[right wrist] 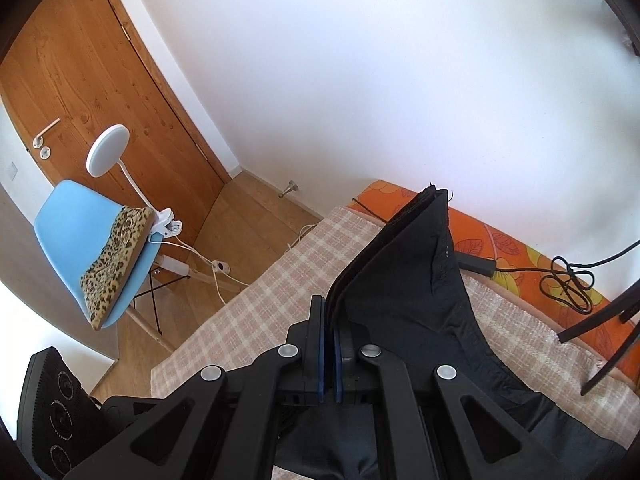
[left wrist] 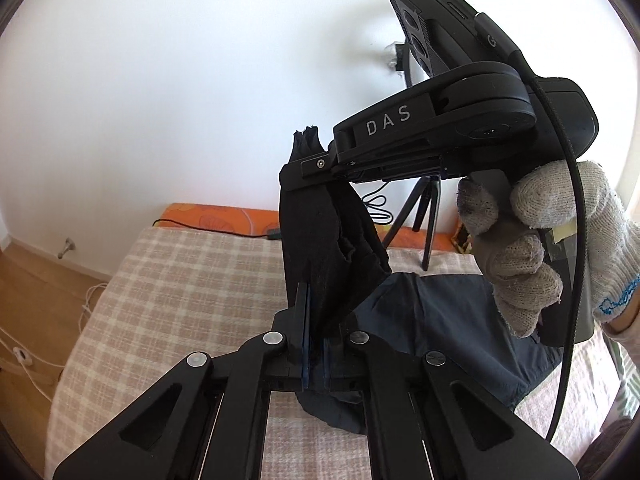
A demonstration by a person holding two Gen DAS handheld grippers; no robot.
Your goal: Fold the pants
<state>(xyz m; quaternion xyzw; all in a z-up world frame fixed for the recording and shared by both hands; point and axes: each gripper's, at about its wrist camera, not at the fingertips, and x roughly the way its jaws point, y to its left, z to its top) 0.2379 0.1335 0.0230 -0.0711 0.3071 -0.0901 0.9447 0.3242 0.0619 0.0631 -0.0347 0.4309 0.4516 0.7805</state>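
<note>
Folding looks barely begun: left hand-held gripper [left wrist: 316, 344] and right hand-held gripper [right wrist: 330, 344] each pinch an end of the dark pants [left wrist: 436, 320], lifted above the checked bed blanket [left wrist: 160, 300] while the rest sags unfolded there.

Two wrist fisheyes, close behind their tongs, angled down, sharing checked blanket [left wrist: 168, 280] and pants [right wrist: 404, 280]
</note>
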